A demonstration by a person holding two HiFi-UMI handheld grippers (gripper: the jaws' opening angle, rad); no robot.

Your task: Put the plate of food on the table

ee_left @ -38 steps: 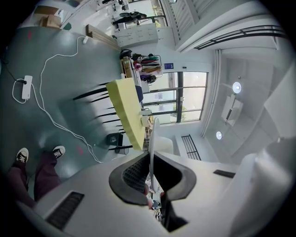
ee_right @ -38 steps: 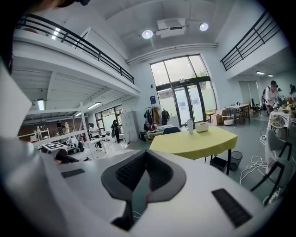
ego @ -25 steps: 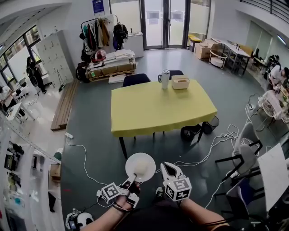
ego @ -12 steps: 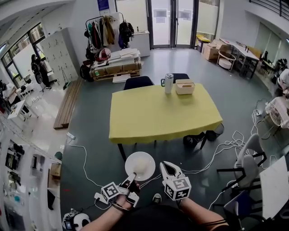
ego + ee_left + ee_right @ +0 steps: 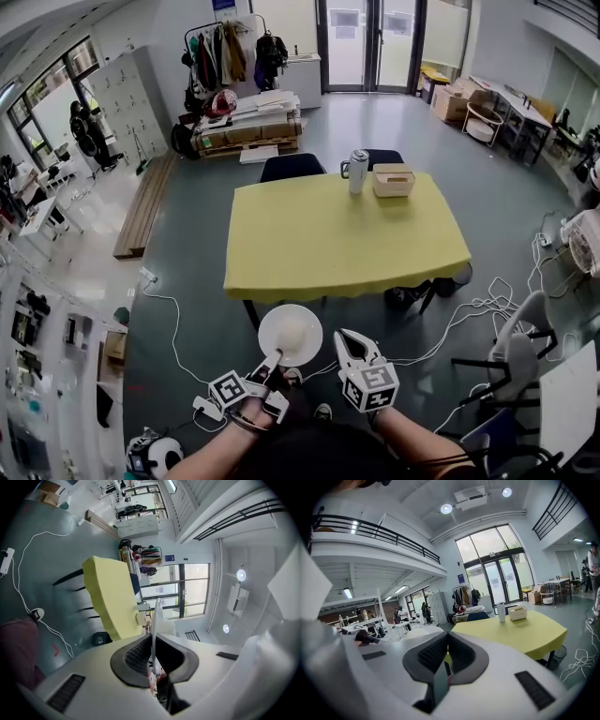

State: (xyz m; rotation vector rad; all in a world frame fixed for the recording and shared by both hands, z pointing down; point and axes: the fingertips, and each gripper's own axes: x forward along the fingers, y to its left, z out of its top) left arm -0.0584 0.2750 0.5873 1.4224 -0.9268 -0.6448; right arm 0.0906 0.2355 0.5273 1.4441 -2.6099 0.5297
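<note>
White plate [image 5: 291,335], clamped at its rim in the left gripper [image 5: 272,360], looks mid-carry; right gripper [image 5: 349,342] closed, empty. Next: bring it level over the yellow table [image 5: 347,239].

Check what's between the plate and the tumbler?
Nothing but bare yellow table lies between the plate, pinched in the left tongs, and the tumbler. The head view shows it.
</note>
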